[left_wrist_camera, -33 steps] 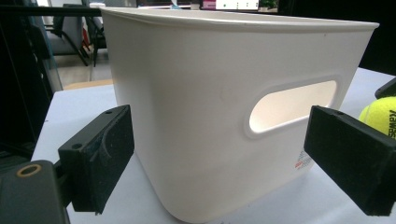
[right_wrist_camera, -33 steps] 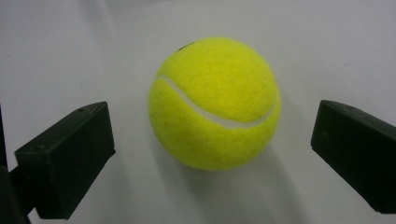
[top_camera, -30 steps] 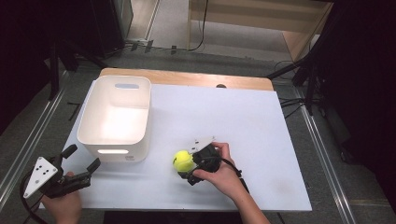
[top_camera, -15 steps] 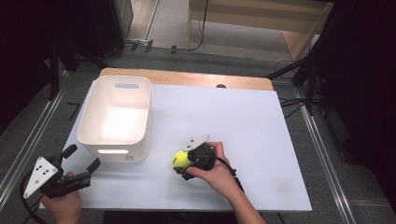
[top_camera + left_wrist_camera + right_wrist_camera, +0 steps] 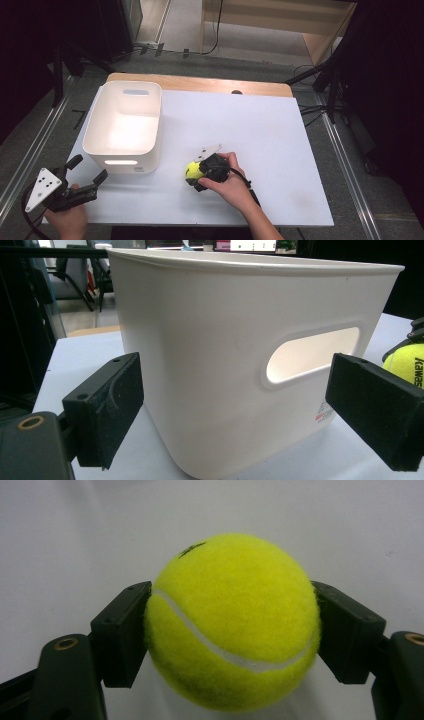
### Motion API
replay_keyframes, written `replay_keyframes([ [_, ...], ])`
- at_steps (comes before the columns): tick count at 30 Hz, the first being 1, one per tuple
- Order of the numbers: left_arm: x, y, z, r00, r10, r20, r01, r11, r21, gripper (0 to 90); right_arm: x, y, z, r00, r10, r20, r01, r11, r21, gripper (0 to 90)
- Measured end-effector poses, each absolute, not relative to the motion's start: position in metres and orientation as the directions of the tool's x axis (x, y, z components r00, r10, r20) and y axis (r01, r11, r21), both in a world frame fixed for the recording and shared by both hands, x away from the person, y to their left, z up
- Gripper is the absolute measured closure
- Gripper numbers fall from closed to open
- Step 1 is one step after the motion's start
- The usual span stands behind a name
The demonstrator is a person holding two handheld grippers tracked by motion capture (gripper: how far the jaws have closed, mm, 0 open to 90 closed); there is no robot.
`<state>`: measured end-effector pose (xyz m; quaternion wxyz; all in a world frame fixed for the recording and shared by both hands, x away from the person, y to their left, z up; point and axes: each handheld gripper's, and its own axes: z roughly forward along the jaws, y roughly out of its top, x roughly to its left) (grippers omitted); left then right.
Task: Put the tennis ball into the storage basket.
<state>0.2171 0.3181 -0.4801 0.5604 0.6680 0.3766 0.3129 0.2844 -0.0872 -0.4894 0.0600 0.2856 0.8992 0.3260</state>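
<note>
Tennis ball [image 5: 232, 625]: pinched by right gripper [image 5: 200, 173], right of white bin [image 5: 125, 125]. Left gripper [image 5: 87, 175]: jaws spread, held before bin.

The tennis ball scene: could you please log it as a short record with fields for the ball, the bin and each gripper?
ball: yellow tennis ball, clamped between the right gripper's jaws, near the front of the white tabletop
bin: white plastic bin, upright, left part of the table, handle slot facing the left gripper
right gripper: shut on the ball, just right of the bin's near corner
left gripper: jaws wide apart, holding nothing, at the table's front left corner, aimed at the bin
</note>
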Motion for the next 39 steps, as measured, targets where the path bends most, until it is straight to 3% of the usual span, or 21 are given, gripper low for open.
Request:
replay_keyframes([
  [39, 0.217, 0.319, -0.480, 0.520, 0.854, -0.010, 0.150, -0.080, 0.985, 8.4, 0.304, -0.079, -0.437, -0.861, 0.502, 0.086, 0.427, 0.620, 0.658, 23.8],
])
